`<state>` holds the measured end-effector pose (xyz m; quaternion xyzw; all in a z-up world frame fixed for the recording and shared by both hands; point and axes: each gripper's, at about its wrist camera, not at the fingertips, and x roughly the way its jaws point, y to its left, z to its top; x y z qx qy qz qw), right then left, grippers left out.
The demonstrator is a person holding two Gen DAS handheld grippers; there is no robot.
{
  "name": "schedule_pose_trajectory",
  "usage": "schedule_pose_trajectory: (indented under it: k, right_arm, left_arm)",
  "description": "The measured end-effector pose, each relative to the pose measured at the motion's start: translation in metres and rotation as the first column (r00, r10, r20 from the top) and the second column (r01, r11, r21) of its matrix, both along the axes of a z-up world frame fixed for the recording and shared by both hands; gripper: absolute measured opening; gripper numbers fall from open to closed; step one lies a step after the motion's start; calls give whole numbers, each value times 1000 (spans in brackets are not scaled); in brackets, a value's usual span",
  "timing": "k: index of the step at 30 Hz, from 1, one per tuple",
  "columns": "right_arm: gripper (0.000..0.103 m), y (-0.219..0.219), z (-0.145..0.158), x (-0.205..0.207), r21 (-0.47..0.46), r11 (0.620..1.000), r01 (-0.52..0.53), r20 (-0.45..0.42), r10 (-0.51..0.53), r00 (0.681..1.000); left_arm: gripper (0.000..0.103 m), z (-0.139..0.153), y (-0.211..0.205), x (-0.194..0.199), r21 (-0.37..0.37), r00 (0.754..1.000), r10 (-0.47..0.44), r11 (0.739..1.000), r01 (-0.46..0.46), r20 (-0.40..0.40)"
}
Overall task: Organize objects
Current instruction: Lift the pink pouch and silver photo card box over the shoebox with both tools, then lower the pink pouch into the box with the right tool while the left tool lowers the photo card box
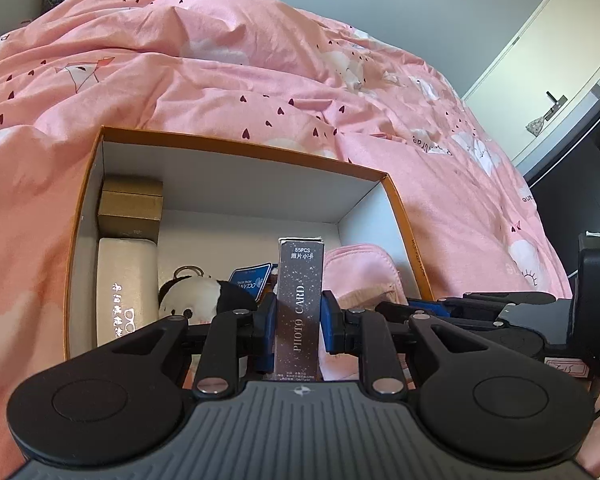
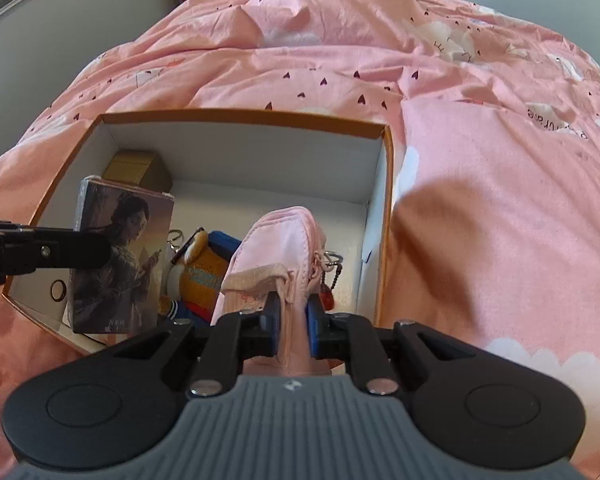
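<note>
Card box | upright in your left hand-held gripper, clamped, above the box | pouch pinched in your right hand-held gripper, over free floor at right.

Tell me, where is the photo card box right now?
The photo card box is clamped upright in the left gripper, over the open orange box on the bed, with the pink pouch to its right.
</note>
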<state>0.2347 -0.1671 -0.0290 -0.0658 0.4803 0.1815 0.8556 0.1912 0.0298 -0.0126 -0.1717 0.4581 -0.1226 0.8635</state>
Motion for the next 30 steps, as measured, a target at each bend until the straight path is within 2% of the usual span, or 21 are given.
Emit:
schedule_pose_trajectory:
  k: [7,11,16,21,26,30]
  right_arm:
    - [14,9,-15,15,-47,999,-2,-79,-1,997]
    - [15,15,-25,22,-118,993,-29,-122,14,992]
    - [15,26,-32,25,-186,980,-72,-131,48,990]
    - [22,36,-37,26,-253,958,-138,-135,106,985]
    - [28,34,-27,23,-269,944,-189,-136,157,978]
    - [24,32,-12,21,-260,933,-249,-128,222,967]
  left_arm:
    - [25,-7,-1,12,-19,1000,-17,1000,17,-6]
    - [25,-11,-4,18,-27,999,-34,999,34,-4]
    - [25,-17,-7,23,-20,999,-36,999,35,-14]
    - [25,-18,-7,24,-17,999,-28,999,28,-20]
    - [25,-17,-5,25,-26,999,-28,999,27,-26]
    - [25,-16,-5,27,-37,999,-31,999,29,-31]
